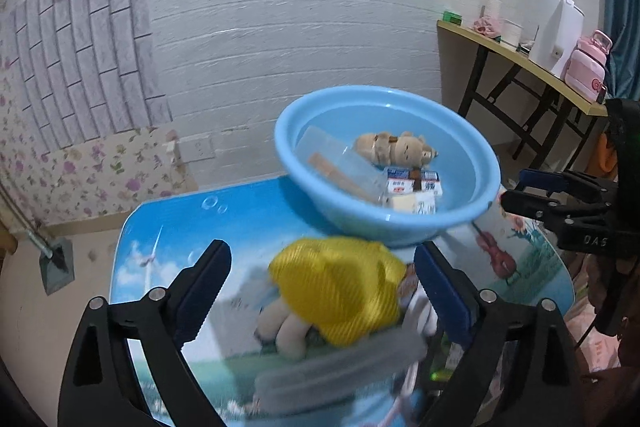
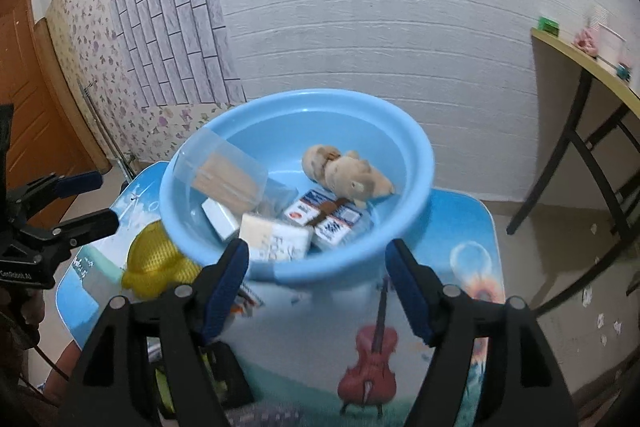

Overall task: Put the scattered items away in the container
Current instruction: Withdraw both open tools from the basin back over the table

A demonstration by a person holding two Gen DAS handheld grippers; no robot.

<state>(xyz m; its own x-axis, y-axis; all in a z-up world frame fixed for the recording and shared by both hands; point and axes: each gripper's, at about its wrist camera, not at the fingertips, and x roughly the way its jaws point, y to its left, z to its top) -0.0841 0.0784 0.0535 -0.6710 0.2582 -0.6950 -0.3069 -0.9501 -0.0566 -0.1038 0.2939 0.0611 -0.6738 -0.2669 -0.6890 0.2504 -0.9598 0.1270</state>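
Between wide left claw [image 1: 322, 291] fingers: yellow ribbed-knit plush [image 1: 340, 291]; round glossy blue basin [image 1: 384, 155] behind; right claw [image 2: 318, 287] wide.

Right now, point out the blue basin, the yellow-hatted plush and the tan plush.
blue basin [image 2: 420, 147]: right wrist view, far rim.
yellow-hatted plush [image 1: 340, 287]: left wrist view, hat.
tan plush [image 2: 352, 177]: right wrist view, body.

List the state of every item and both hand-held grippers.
Blue basin: upright on the table, holding items.
Beige plush: lying inside the basin.
Yellow-clad plush: on the table, outside the basin.
Left hand-held gripper: open around the yellow-clad plush.
Right hand-held gripper: open, empty.
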